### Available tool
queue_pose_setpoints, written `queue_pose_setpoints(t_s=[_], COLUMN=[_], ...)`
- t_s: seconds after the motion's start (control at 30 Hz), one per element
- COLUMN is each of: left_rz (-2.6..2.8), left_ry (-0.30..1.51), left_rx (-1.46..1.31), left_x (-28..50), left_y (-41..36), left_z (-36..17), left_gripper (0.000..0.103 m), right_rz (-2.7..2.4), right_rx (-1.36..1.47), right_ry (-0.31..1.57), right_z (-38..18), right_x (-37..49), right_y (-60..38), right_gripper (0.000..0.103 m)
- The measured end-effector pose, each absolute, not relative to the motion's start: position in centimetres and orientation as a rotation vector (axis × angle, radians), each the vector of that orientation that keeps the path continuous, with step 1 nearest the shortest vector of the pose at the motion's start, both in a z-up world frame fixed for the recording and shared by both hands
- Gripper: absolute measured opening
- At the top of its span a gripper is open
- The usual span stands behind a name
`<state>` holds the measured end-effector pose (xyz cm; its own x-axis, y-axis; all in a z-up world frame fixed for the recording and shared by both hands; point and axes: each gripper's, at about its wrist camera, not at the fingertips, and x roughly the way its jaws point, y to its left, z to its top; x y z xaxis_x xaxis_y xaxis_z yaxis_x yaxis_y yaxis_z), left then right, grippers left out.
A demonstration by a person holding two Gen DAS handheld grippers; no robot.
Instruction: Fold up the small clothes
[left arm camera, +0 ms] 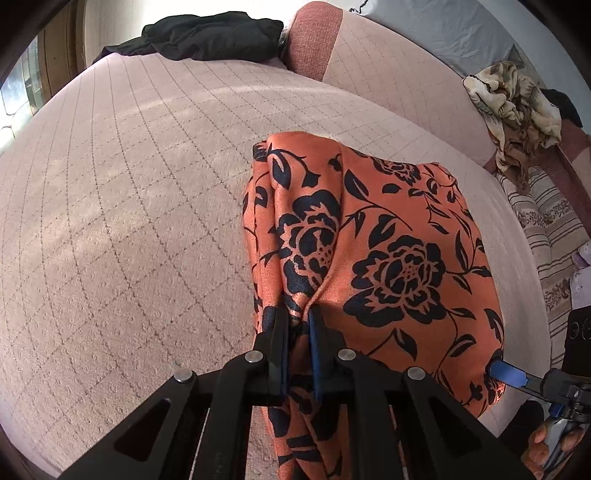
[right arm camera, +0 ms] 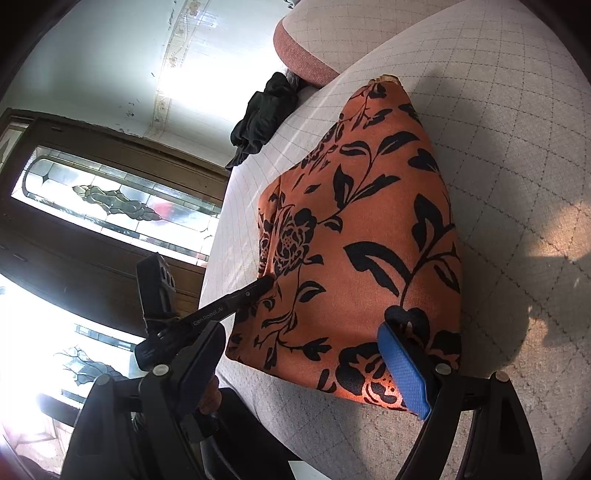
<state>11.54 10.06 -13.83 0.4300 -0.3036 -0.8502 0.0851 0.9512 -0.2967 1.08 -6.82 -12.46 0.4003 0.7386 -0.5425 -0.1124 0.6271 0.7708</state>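
A crumpled black garment (left arm camera: 210,35) lies at the far left end of the quilted pale pink cushion with its stitched diamond grid (left arm camera: 129,192), well apart from the orange satin cloth printed with black roses and leaves (left arm camera: 388,240), which lies on the right part of that same cushion. At the cloth's near left edge the left gripper (left arm camera: 298,332) has its black jaws pressed together on a gathered ridge of the orange fabric, so that folds bunch up between the blue pads and a strip of cloth hangs down below them. Seen from the right wrist view, that same gripper's tip meets the cloth's left edge. Further right, the right gripper (right arm camera: 306,373) stands with its jaws spread wide at the cloth's near right corner: one blue pad (right arm camera: 404,371) rests on or just over the corner, the other finger is off the cloth to its left, and nothing is pinched. Right of the cloth, beyond the cushion's edge, a heap of beige and brown patterned fabric (left arm camera: 517,110) sits on a ledge, above a striped cushion (left arm camera: 543,229).
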Motion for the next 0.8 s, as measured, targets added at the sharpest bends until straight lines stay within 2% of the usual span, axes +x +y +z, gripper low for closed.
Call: queue_pose_setpoints(t_s=[0.1,0.27,0.33,0.4,0.47,0.6,0.73,0.8], left_rz=[-0.247,-0.253,-0.254,-0.252,-0.256,-0.262,-0.256,-0.257], left_ry=[1.097,1.098,1.093,1.093,1.09,1.09,1.092,1.092], left_rx=[-0.187,-0.201,-0.196,-0.188,-0.182,-0.188,-0.194,-0.2], left_x=[11.5,11.5,11.4,11.5,11.6,11.6,11.6,11.6], left_y=[9.7,9.9,9.9,10.0,9.8,9.9,10.0,10.0], left_z=[-13.8,-13.9,-13.9,-13.9,-13.9,-14.0,-14.0,-14.0], left_gripper=[0.011,0.011,0.012,0.012,0.013,0.013,0.013,0.013], right_rz=[0.596,0.674,0.685,0.572,0.589,0.638,0.568,0.559], right_rx=[0.708,0.755,0.82,0.876,0.981,0.911,0.935,1.02], right_ry=[1.031,0.934,0.989,1.084,1.037,0.985,1.108,1.098], right_z=[-11.5,-8.5,-10.7,-14.5,-13.9,-10.8,-14.3,-15.2], right_x=[1.5,4.6,6.6,7.8,7.7,9.7,14.7,15.2], right_y=[-6.9,-6.7,-6.6,-7.4,-8.2,-7.9,-7.8,-8.5], right_gripper=[0.087,0.088,0.091,0.081,0.083,0.089,0.09,0.09])
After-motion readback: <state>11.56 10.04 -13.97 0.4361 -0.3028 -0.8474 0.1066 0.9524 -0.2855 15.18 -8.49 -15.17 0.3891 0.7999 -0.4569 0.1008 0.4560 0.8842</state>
